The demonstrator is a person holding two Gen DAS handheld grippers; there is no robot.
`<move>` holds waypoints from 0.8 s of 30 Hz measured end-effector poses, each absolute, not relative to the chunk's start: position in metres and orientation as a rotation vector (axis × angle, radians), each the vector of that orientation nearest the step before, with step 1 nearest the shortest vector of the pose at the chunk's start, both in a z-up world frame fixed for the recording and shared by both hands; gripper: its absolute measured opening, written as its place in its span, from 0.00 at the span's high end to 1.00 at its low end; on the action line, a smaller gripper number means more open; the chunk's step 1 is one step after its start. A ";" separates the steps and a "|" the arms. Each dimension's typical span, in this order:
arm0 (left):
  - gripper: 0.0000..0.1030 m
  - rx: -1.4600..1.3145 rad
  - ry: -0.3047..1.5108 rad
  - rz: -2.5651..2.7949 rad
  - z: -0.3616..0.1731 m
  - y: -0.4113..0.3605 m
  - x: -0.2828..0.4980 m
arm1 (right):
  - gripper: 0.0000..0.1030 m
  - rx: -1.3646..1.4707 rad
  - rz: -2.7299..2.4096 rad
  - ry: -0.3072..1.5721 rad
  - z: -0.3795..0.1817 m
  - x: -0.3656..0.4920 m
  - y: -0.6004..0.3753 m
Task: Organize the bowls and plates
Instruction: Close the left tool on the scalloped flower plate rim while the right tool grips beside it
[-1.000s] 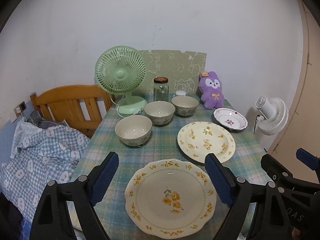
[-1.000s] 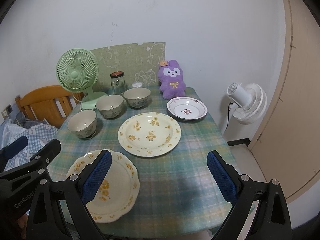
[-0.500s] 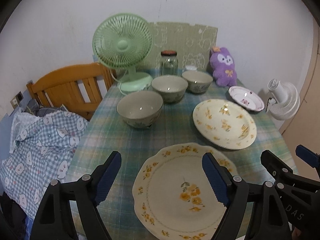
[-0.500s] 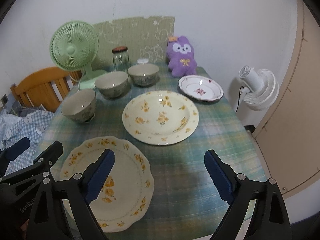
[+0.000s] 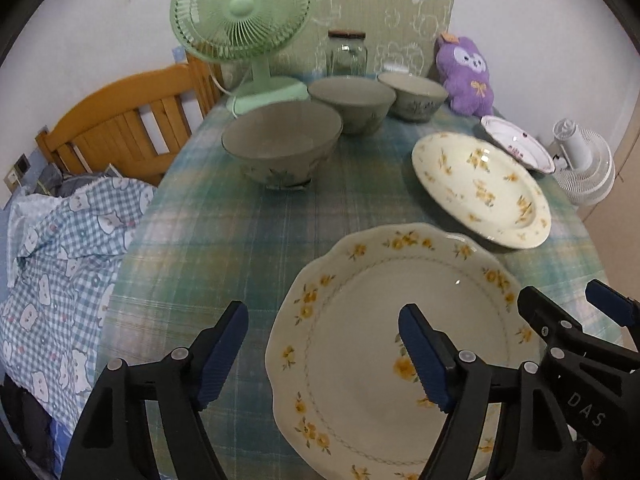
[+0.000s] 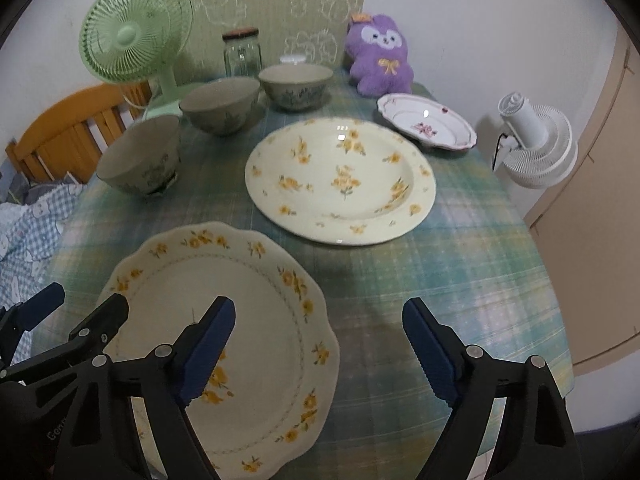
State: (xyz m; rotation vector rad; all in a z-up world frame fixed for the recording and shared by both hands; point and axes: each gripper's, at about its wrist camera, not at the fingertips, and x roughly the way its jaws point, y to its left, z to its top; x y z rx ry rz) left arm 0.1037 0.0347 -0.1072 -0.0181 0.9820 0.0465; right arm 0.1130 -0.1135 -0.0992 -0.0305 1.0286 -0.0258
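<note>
The scalloped plate (image 5: 384, 340) below the left gripper (image 5: 324, 356) runs off the bottom edge. A small white object (image 6: 294, 59) behind the farthest bowl (image 6: 296, 86) is mostly hidden, too small to identify.

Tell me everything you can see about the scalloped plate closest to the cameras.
The scalloped plate is cream, glossy, ceramic-looking, with a wavy rim. Yellow flower sprigs ring the rim, a thin dotted line circles inside, and one yellow bouquet sits in the centre. It is empty and lies flat and upright on the plaid tablecloth, at the near edge, apart from the other dishes. The open left gripper and right gripper hover over its two sides; no contact with the fingers shows.
</note>
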 end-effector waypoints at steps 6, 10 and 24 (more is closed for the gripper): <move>0.36 -0.025 1.041 0.032 -0.126 0.039 0.112 | 0.21 -0.039 -0.029 1.087 -0.119 0.119 -0.105; 0.40 -0.017 1.066 0.030 -0.135 0.040 0.116 | 0.27 -0.037 -0.032 1.128 -0.131 0.122 -0.103; 0.54 -0.020 1.141 0.044 -0.148 0.049 0.123 | 0.59 -0.034 -0.089 1.227 -0.149 0.124 -0.105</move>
